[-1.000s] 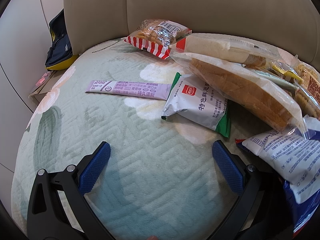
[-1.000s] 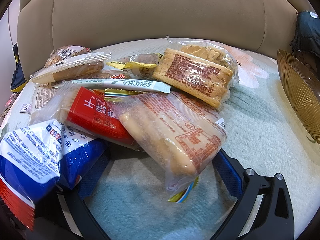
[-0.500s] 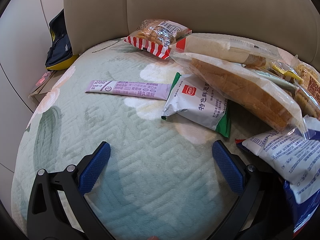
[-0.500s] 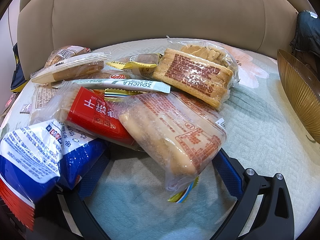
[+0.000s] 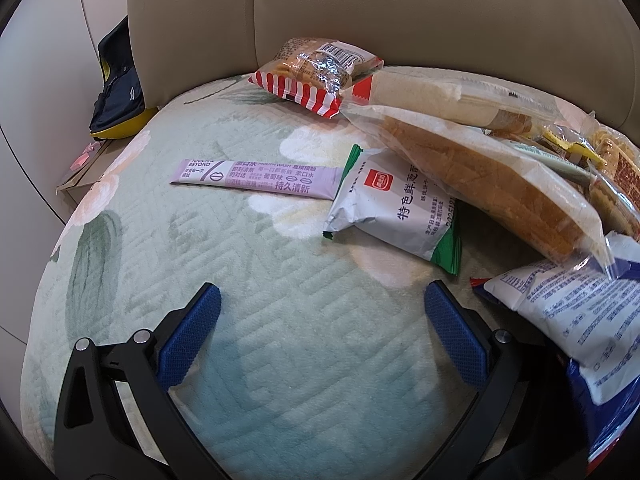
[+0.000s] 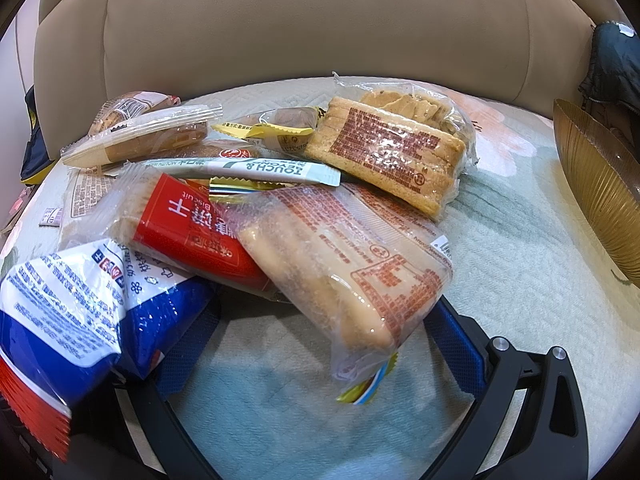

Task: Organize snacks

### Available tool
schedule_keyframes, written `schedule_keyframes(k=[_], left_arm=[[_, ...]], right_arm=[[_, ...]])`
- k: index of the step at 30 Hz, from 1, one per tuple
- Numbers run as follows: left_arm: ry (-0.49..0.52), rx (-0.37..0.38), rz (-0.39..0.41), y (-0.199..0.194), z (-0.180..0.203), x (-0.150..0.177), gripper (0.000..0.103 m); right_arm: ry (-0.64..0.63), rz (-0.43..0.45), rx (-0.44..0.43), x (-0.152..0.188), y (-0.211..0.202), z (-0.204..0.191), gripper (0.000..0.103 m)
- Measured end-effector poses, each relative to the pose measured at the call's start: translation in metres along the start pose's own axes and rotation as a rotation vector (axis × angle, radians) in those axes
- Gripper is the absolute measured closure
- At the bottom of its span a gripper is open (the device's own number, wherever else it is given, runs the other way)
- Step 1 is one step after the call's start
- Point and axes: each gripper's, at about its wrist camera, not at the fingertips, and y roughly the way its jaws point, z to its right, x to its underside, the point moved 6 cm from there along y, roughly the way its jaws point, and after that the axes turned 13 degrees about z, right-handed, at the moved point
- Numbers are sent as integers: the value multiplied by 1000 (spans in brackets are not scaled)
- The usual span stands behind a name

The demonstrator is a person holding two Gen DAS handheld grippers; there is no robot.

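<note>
**Snack pile waits on a quilted cushion, both grippers spread wide**

Seen from the left wrist camera, a pale green quilted cushion (image 5: 280,360) with a flower print lies in front of a beige sofa back (image 5: 400,12). Off the cushion's far left edge sits a dark cap (image 5: 118,88) with a yellow underside. On the cushion, left of the heap, a purple sachet (image 5: 256,176) lies flat and alone, its right end touching a white and green packet (image 5: 396,208). Behind that packet, close to the sofa back, rests a red-striped cake wrapper (image 5: 316,76). A clear bag of sliced bread (image 5: 488,184) leans over the white and green packet's right side. The left gripper (image 5: 322,304) hovers over bare cushion near the front, its blue pads (image 5: 188,336) wide apart and holding nothing.

From the right wrist camera, a blue and white bag (image 6: 80,312) fills the left foreground and covers the left finger of the right gripper (image 6: 320,320). Just right of it lie a red biscuit pack (image 6: 192,228) and a clear biscuit pack (image 6: 352,268), whose near end hangs between the widely spread fingers without being clamped. Behind them a white and green sachet (image 6: 260,170) lies across the heap, with a toast pack (image 6: 392,152) to its right. At the cushion's far right edge stands a gold ribbed bowl (image 6: 600,184).
</note>
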Motion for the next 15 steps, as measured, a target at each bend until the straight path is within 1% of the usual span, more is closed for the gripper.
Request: schedule_keyframes(k=[12, 13, 15], left_arm=[[0, 0, -1, 0, 0, 0, 3], [0, 0, -1, 0, 0, 0, 3], [0, 0, 1, -1, 1, 1, 3]], right_arm=[[0, 1, 7, -1, 1, -3, 5], [1, 2, 6, 0, -6, -3, 5], [-1, 1, 7, 0, -6, -3, 5]])
